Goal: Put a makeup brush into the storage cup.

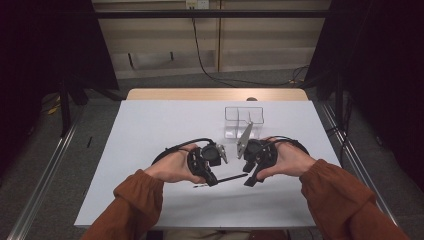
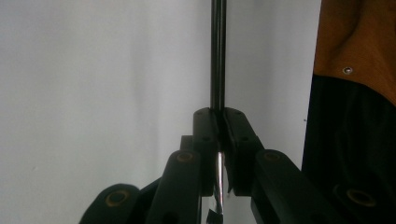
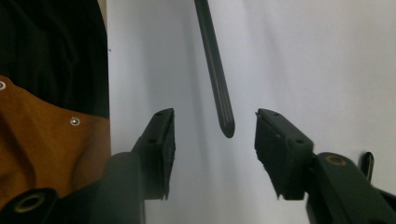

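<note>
White tabletop amid grey floor, dark curtains either side

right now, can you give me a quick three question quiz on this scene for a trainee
1. True or false: the left gripper is clamped on the thin dark rod.
2. Multiple choice: where is the free end of the rod in the right gripper view? A) pressed between the pads B) between the jaws of the right gripper, touching neither pad C) lying in the clear box
3. Short answer: what stands on the white table beyond the two grippers?

Key:
1. True; the jaws are shut on it.
2. B
3. A clear plastic box with compartments.
</note>
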`<state>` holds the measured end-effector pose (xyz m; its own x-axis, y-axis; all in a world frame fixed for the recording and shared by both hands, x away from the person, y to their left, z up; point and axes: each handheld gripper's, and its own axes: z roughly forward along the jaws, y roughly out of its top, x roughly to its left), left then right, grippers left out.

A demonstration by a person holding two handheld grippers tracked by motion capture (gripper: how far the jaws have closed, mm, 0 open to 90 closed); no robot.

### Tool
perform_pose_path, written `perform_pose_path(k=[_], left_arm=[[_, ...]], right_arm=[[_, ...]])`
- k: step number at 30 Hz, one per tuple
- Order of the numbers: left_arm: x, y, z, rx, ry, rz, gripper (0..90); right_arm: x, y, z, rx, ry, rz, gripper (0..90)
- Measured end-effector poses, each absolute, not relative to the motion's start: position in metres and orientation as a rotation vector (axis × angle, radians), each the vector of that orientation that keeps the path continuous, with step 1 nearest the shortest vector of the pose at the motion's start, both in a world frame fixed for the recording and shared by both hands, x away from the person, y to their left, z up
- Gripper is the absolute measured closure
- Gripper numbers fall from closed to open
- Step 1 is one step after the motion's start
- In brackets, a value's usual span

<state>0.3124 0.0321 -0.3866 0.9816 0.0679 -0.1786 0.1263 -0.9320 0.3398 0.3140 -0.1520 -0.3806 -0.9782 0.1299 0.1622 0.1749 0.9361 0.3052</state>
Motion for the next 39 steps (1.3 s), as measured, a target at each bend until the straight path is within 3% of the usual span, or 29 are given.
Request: perform_pose_path(k=[12, 39], left_arm=[[0.312, 0.03, -0.388, 2.788, 0.097, -0.225, 84.3], [0.31, 0.025, -0.39, 2.75, 0.109, -0.222, 84.3]], right_arm=[[0.318, -0.146, -0.387, -0.217, -2.931, -0.47, 63.6], [0.319, -0.141, -0.391, -0.162, -2.898, -0.481, 80.3]])
